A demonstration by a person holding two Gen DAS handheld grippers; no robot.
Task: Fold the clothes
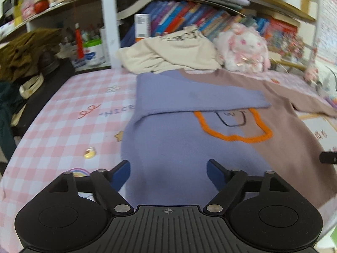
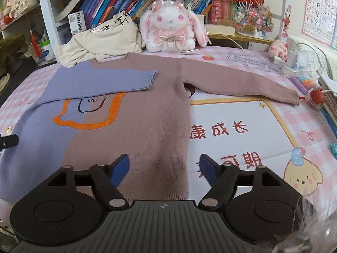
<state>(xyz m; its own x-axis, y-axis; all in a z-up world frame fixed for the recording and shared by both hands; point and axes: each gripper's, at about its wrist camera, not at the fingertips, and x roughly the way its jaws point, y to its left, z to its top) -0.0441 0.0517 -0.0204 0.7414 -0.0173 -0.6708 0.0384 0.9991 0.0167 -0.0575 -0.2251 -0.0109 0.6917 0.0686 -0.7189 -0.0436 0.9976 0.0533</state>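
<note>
My left gripper (image 1: 168, 174) and right gripper (image 2: 164, 168) both stand wide with nothing between the fingers, hovering over the sweater's hem. Beneath is a pink checked cover (image 2: 242, 126) with cartoon prints. The sweater (image 2: 130, 130) lies flat at twelve o'clock, purple one half, brown the other, an orange outline on its chest; the purple sleeve (image 2: 101, 80) is folded across it, the brown sleeve (image 2: 242, 78) stretched toward two o'clock. Farther off sit a cream garment (image 2: 101, 40), a plush rabbit (image 2: 170, 27) and shelves of books (image 2: 118, 2).
</note>
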